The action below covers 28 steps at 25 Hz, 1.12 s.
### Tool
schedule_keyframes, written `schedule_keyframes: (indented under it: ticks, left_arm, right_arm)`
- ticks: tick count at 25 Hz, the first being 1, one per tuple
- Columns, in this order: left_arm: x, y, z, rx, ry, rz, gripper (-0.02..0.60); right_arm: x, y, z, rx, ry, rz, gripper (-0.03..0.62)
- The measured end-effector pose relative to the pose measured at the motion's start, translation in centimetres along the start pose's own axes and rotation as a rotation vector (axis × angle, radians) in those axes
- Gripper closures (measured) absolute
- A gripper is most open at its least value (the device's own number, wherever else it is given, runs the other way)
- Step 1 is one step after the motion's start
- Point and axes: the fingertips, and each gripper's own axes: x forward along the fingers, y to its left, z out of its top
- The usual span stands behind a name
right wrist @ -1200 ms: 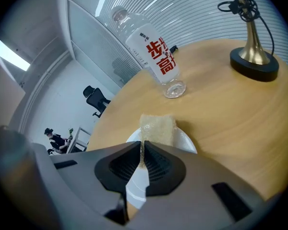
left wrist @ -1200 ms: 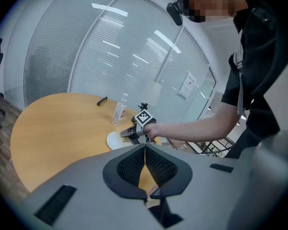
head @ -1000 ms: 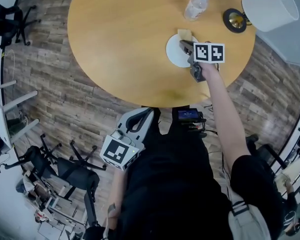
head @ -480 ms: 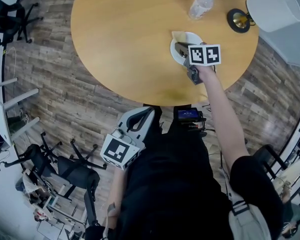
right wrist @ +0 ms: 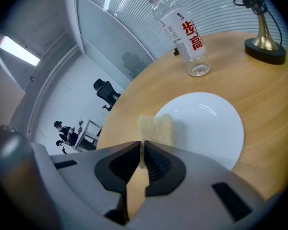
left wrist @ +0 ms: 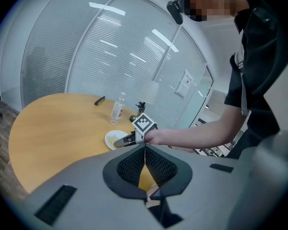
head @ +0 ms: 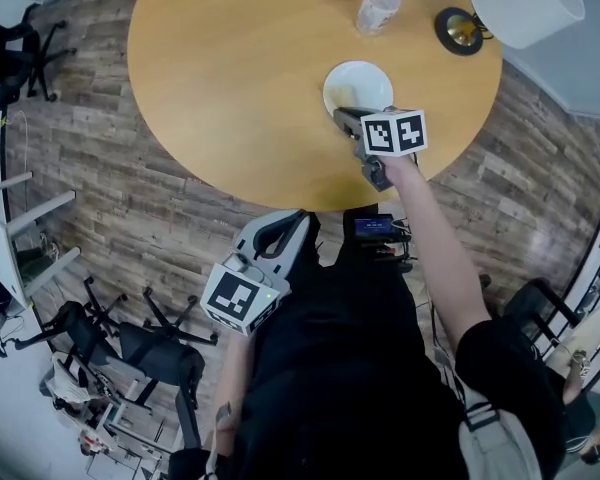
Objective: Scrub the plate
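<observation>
right gripper (right wrist: pixel 142 150) clamped on sponge (right wrist: pixel 156 128) at the plate (right wrist: pixel 206 128) rim; plate sits near the table (head: pixel 230 68) edge closest to the person, bottle (head: pixel 377 5) beyond it; left gripper (left wrist: pixel 145 153) jaws together, empty, off the table

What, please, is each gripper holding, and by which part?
The right gripper pinches the sponge by its near edge; the left gripper is shut on nothing.

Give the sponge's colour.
The sponge is pale yellow-beige; the right gripper view shows it best.
</observation>
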Motion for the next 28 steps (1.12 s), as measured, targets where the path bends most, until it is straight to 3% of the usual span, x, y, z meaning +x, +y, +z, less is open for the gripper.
schedule_keyframes:
  ticks: [13, 28]
  left_arm:
    - [1.7, -2.3, -0.2, 0.031, 0.012, -0.058, 0.565]
    - [0.5, -2.2, -0.8, 0.014, 0.027, -0.024, 0.565]
  right_arm:
    - [-4.5, -4.7, 0.1, 0.054, -0.063, -0.063, 0.562]
    - [-6.1, -8.3, 4.2, 0.023, -0.099, -0.133, 0.562]
